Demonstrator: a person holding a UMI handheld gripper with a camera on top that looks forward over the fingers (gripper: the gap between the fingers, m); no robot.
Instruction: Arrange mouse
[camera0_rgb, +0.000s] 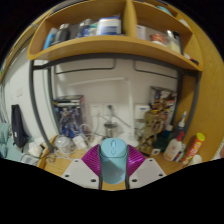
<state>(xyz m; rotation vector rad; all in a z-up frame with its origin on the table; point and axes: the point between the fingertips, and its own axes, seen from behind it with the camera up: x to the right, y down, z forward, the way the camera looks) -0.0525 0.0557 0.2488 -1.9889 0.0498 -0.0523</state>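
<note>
A light blue computer mouse stands upright between my gripper's magenta pads, which press on it from both sides. The mouse is held up in the air, above the cluttered desk. Its rounded top with a scroll wheel points upward. The lower end of the mouse is hidden behind the fingers.
A wooden shelf with boxes and jars runs overhead. Below it, a white wall with cables and tools. The desk holds bottles at the right, several small items at the left, and a dark bag at the far left.
</note>
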